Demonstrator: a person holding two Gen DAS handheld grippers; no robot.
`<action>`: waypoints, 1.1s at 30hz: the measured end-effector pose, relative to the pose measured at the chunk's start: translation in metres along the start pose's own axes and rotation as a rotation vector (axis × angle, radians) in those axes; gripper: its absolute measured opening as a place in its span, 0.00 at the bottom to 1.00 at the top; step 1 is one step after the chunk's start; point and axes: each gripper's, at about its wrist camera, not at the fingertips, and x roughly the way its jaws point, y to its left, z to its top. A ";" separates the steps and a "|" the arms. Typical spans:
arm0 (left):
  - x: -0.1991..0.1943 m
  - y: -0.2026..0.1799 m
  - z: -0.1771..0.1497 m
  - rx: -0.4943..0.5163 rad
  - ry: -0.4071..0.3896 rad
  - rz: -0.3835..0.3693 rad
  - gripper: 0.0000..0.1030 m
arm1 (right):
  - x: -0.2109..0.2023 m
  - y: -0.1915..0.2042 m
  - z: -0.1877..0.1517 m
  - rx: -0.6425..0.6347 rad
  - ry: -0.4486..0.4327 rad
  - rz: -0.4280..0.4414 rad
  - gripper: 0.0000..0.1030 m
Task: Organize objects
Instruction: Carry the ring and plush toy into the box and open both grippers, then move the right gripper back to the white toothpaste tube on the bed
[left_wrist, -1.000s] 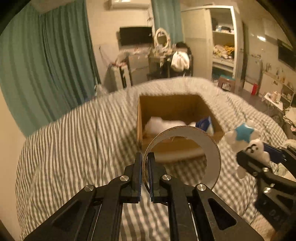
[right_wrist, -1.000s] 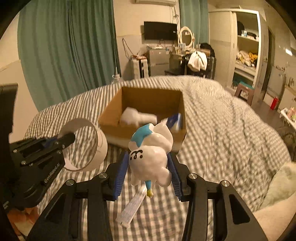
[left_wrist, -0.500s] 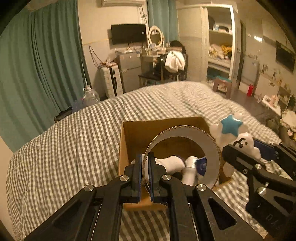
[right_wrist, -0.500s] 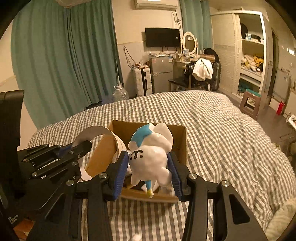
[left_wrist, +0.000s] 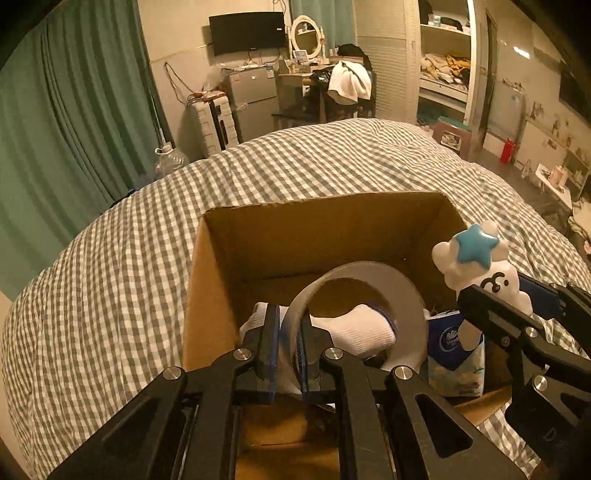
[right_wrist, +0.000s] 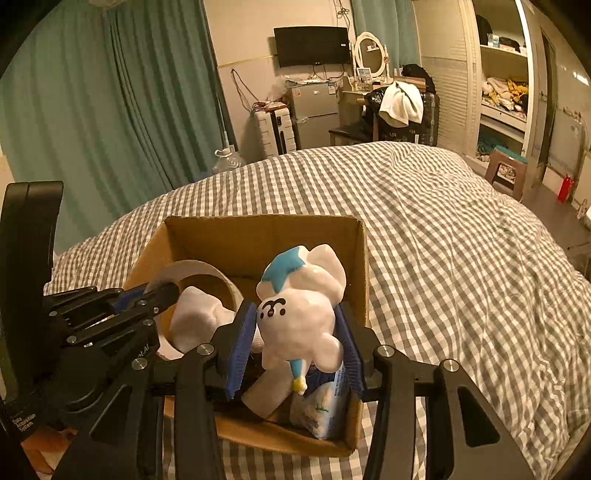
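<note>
left gripper jaws, just opening, loosely straddle the tape ring over the box; it may roll out. right gripper pinches the figurine; collision risk.

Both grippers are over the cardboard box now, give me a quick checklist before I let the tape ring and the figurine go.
1. Tape ring over the cardboard box: ok.
2. Left gripper, its jaws just opening, clear of the ring: not ok, the ring sits between them.
3. Right gripper gripping the figurine: ok.
4. Figurine over the box: ok.
5. Landing spot free: not ok, white sock and tissue pack lie below.
6. Box flat on the bed: ok.
</note>
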 end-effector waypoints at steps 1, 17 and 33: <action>0.001 0.000 0.000 -0.004 0.005 0.003 0.17 | 0.001 -0.002 0.000 0.005 0.002 0.005 0.43; -0.128 0.025 -0.003 -0.080 -0.139 -0.004 0.89 | -0.114 0.016 0.016 -0.007 -0.107 -0.061 0.66; -0.256 0.050 -0.060 -0.112 -0.287 -0.011 0.99 | -0.245 0.072 -0.034 -0.063 -0.230 -0.112 0.85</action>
